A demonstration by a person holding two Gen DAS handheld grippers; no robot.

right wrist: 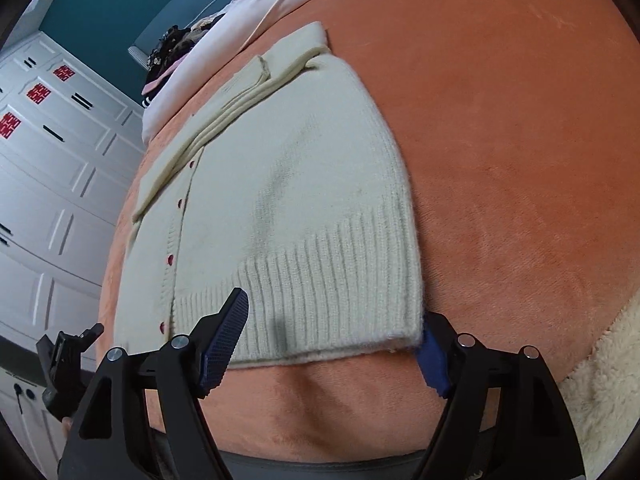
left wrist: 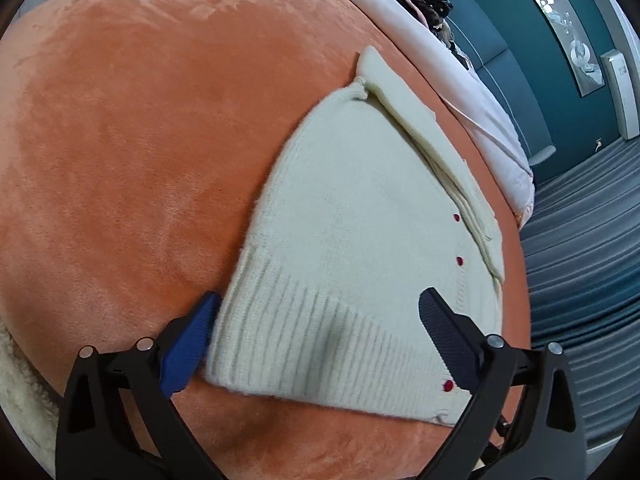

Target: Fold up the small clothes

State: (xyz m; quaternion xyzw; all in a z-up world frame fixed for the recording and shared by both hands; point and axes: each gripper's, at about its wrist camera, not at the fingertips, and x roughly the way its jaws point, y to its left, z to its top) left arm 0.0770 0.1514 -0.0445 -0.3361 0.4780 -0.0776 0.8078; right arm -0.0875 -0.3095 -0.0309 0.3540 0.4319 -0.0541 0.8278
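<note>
Cardigan [left wrist: 352, 248] folded flat on bed [left wrist: 120, 140], left gripper [left wrist: 320, 340] and right gripper [right wrist: 332, 344] both spread apart over ribbed hem [right wrist: 320, 280], empty; next, pinch both hem corners evenly, lift together toward collar.

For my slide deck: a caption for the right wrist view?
Open right gripper over the ribbed hem of a folded cream cardigan on an orange blanket.

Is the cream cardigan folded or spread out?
Folded: the cream cardigan lies doubled lengthwise, sleeves stacked along its buttoned edge.
</note>
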